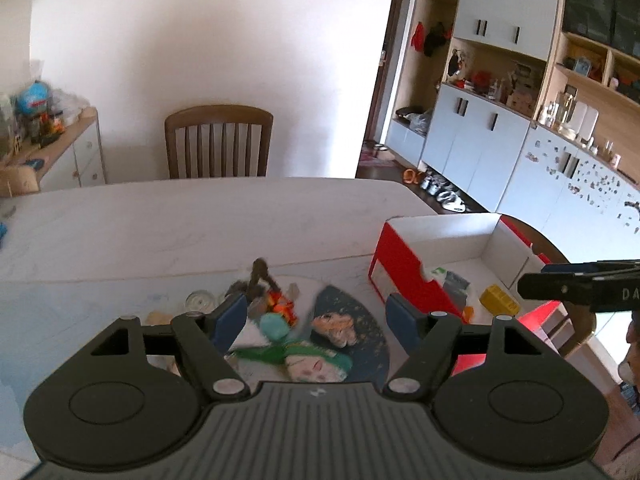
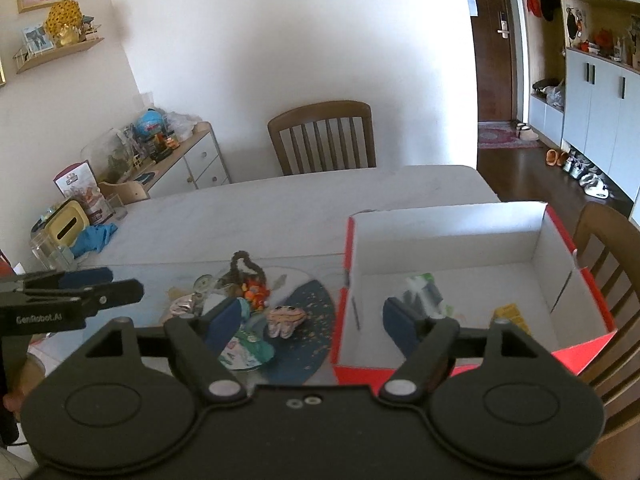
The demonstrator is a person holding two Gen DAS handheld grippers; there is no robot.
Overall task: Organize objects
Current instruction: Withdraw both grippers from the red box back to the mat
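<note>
A pile of small objects lies on a printed mat (image 1: 360, 312) on the table: a brown bead loop (image 1: 260, 272), an orange toy (image 1: 282, 304), a teal blob (image 1: 274, 326), a pinkish-orange figure (image 1: 334, 328) and a green-and-white piece (image 1: 316, 360). My left gripper (image 1: 316, 320) is open and empty above this pile. A red box with white inside (image 2: 448, 240) stands to the right, holding a yellow item (image 2: 512, 316) and a green-white packet (image 2: 420, 292). My right gripper (image 2: 312, 320) is open and empty, straddling the box's left wall. The orange toy (image 2: 256, 292) also shows there.
A wooden chair (image 1: 219, 142) stands at the table's far side; another chair (image 2: 608, 256) is right of the box. A yellow tissue box (image 2: 68, 224), blue cloth (image 2: 96, 236) and clear jars sit at the table's left end. A low cabinet (image 2: 184, 168) stands by the wall.
</note>
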